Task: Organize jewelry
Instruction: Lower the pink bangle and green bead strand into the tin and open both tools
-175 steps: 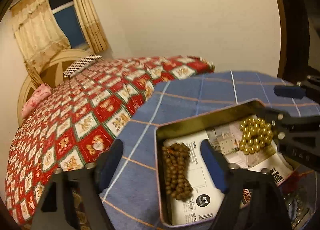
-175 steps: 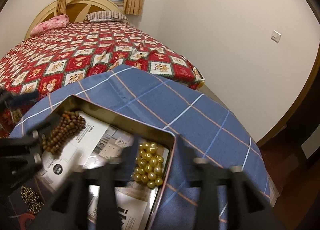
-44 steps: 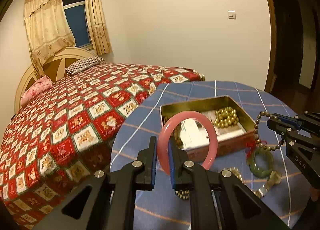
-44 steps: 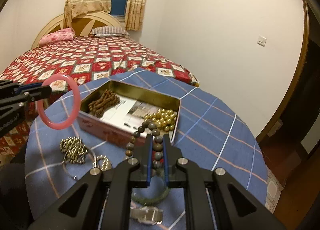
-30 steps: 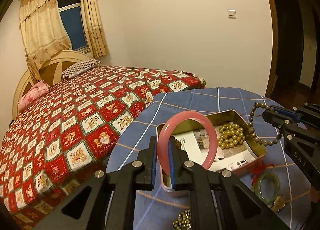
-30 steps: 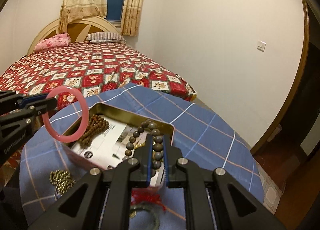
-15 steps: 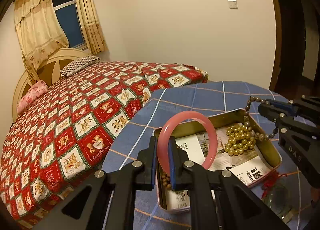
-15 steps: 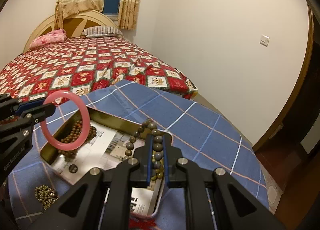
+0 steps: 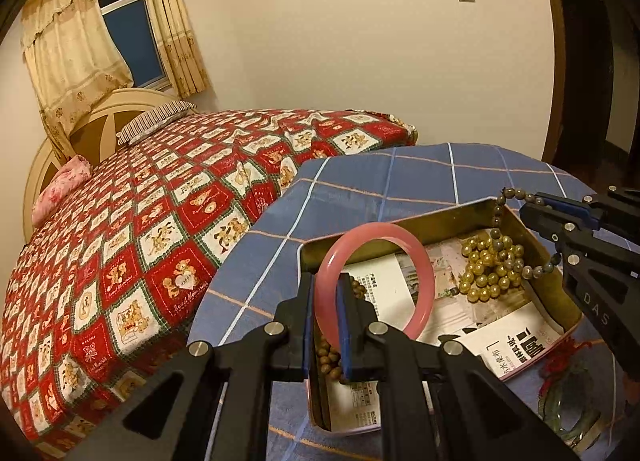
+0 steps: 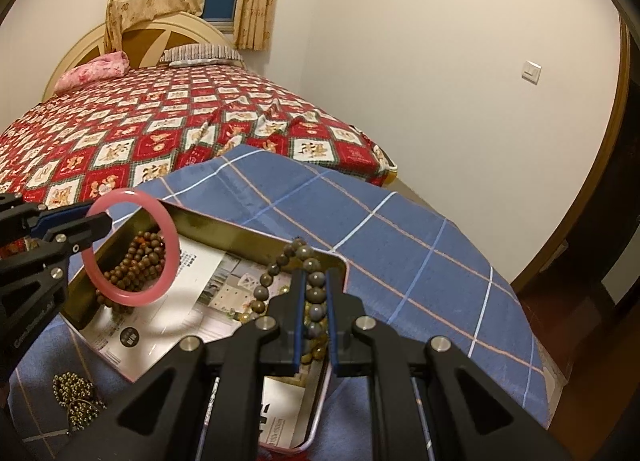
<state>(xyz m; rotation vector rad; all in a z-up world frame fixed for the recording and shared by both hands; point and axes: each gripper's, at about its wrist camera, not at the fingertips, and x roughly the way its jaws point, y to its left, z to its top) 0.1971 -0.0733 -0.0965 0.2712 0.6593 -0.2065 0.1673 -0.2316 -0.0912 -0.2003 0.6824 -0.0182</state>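
My left gripper [image 9: 325, 293] is shut on a pink bangle [image 9: 424, 285], held upright over the left part of an open metal tin [image 9: 400, 221]. In the right wrist view the pink bangle [image 10: 170, 237] hangs above brown wooden beads [image 10: 136, 261] lying in the tin [image 10: 240, 229]. My right gripper [image 10: 316, 289] is shut on a grey-brown bead bracelet [image 10: 276, 269], held over the tin's right side. From the left wrist view that bead bracelet [image 9: 498, 221] dangles above a heap of gold beads [image 9: 486, 265]. Printed paper lines the tin's floor.
The tin stands on a round table with a blue checked cloth [image 10: 400, 229]. A green bangle with a red tassel [image 9: 568, 393] lies near the tin, and small brass beads [image 10: 76, 393] lie on the cloth. A bed with a red patchwork cover [image 9: 140, 221] stands beyond.
Both grippers have moved forward and down over the tin, each still holding its piece. The tin now looks larger and closer in both views.
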